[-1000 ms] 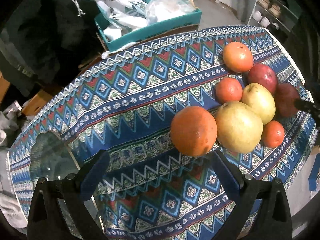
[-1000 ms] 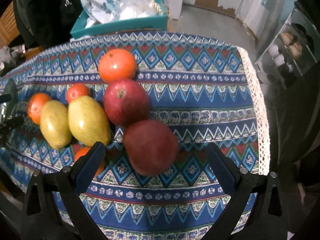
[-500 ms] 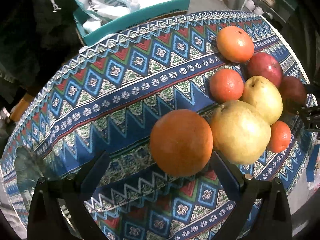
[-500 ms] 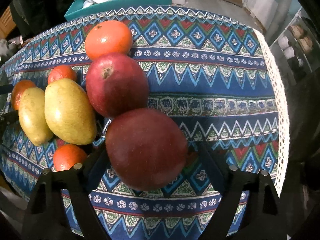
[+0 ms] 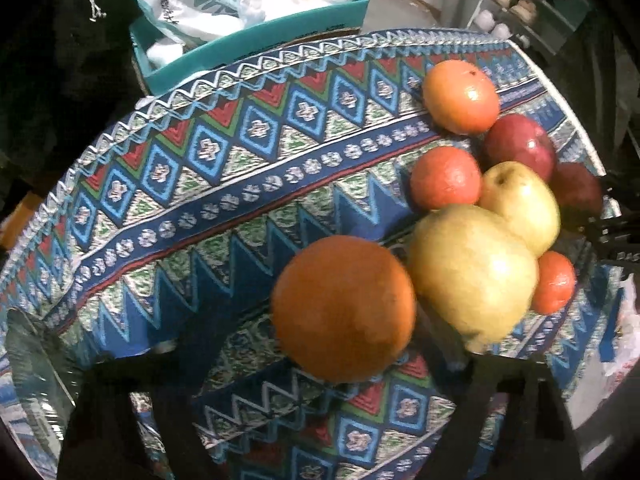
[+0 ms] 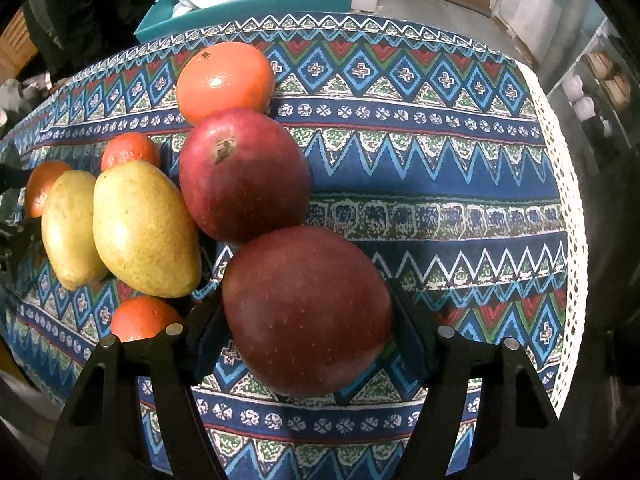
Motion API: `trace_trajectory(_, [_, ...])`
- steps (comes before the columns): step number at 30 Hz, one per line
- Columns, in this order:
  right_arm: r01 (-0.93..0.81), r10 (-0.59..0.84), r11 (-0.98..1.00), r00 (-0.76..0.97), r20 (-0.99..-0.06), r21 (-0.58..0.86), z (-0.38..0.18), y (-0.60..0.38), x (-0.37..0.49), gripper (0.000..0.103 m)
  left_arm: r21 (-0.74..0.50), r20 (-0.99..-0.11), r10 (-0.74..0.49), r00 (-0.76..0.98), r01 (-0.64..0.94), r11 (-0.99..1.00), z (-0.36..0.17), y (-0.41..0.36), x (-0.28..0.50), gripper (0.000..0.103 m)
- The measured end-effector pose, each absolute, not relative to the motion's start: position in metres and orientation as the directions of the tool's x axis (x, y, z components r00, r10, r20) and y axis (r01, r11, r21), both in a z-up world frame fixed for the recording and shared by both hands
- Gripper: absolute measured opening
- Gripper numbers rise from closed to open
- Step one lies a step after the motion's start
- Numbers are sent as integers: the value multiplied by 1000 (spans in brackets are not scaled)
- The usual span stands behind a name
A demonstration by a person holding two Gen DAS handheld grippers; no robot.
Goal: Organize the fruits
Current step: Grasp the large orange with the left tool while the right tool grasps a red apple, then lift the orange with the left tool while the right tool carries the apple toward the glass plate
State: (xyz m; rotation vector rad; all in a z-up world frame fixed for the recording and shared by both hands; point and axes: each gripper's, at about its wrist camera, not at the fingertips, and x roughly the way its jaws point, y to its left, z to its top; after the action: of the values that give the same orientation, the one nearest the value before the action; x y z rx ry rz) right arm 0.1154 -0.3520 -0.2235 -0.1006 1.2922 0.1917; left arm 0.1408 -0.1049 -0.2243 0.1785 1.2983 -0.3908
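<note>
On the patterned tablecloth [image 5: 240,160] lies a cluster of fruit. A large orange [image 5: 344,308] sits between my left gripper's [image 5: 320,332] closing jaws; the picture is blurred and cloth still shows on the orange's left side. Beside it lie a big pear [image 5: 472,272], a second pear [image 5: 520,204], smaller oranges and a red apple [image 5: 520,148]. In the right wrist view my right gripper [image 6: 306,320] is closing on a dark red apple [image 6: 306,312], both pads against its sides. Behind it sit another red apple [image 6: 244,174], an orange [image 6: 226,80] and two pears [image 6: 144,228].
A teal box [image 5: 248,36] with plastic bags stands beyond the table's far edge. A glass item [image 5: 32,360] sits at the lower left. The cloth's lace edge [image 6: 568,200] marks the table's right side. A shelf [image 5: 520,4] stands at the back right.
Both grippers have come down onto the fruit. The left jaws have narrowed around the large orange. The right jaws have narrowed onto the dark red apple.
</note>
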Motion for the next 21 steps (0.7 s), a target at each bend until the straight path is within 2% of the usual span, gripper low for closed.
trace_trajectory(2, [-198, 78, 980, 267, -960, 25, -222, -357, 108, 73, -112, -958, -201, 204, 381, 918, -222, -108, 139, 65])
trace_trajectory(8, [-180, 69, 983, 282, -957, 18, -219, -366, 97, 73, -56, -958, -161, 236, 396, 917, -219, -116, 129, 65])
trace_trajectory(21, [-153, 80, 988, 381, -921, 23, -174, -373, 84, 73, -74, -953, -161, 257, 318, 945, -200, -92, 111, 64])
